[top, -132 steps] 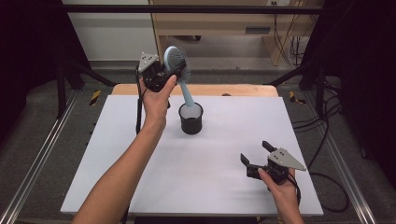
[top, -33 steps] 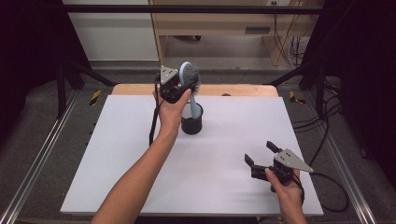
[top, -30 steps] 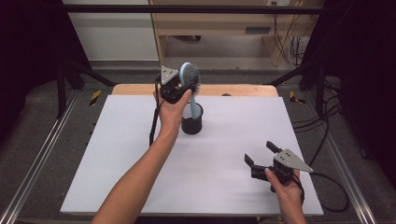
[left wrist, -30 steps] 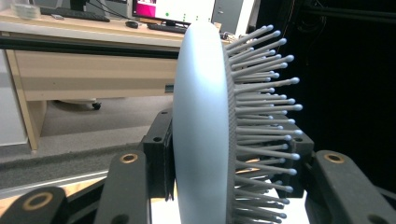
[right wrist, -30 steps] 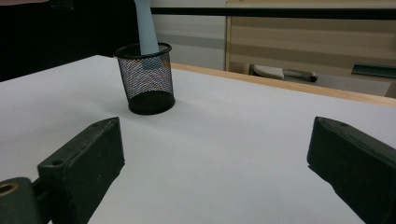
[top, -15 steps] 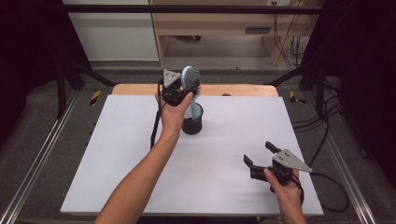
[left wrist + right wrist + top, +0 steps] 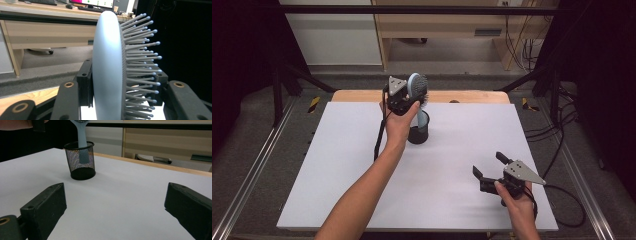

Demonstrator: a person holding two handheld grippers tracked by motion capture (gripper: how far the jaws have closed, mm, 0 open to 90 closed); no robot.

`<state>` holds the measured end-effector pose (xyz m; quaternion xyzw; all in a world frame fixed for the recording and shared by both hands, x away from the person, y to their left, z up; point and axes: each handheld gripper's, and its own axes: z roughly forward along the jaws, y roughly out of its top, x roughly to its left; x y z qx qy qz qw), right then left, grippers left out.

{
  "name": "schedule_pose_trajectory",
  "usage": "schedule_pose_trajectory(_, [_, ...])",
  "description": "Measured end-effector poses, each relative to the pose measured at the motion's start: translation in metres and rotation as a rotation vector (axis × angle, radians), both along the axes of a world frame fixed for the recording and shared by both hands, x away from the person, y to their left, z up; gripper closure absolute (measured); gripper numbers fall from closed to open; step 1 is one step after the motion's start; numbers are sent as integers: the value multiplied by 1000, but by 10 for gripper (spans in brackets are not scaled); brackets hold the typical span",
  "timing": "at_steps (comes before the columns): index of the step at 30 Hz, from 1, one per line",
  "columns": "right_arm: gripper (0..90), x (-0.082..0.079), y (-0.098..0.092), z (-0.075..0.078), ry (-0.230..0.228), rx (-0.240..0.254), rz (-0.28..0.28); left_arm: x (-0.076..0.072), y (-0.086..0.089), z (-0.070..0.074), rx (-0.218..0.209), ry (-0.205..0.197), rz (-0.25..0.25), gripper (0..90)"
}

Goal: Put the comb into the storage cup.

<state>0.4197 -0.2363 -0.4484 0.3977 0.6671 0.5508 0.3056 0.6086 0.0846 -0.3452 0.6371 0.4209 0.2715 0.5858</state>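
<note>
Now the left gripper (image 7: pixel 408 100) clamps the hairbrush (image 7: pixel 416 86) by its head, handle down inside the mesh cup (image 7: pixel 418 131). Lower it straight, release only once it rests. The right gripper (image 7: pixel 490 170) waits wide open.

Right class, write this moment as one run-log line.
left gripper: shut on hairbrush head | handle end inside mesh cup, above its floor | right gripper: open, empty, over white table

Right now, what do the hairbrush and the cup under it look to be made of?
Hairbrush: apparently smooth matte pale-blue plastic, with grey ball-tipped bristles, likely plastic too. Pen cup: black wire mesh, probably painted metal; the brush handle shows through its wall.
</note>
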Motion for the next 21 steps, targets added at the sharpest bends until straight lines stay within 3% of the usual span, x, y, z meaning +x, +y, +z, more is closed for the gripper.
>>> schedule_pose_trajectory(21, [41, 0, 1, -1, 4, 0, 3, 1, 1, -11, 0, 18, -1, 499])
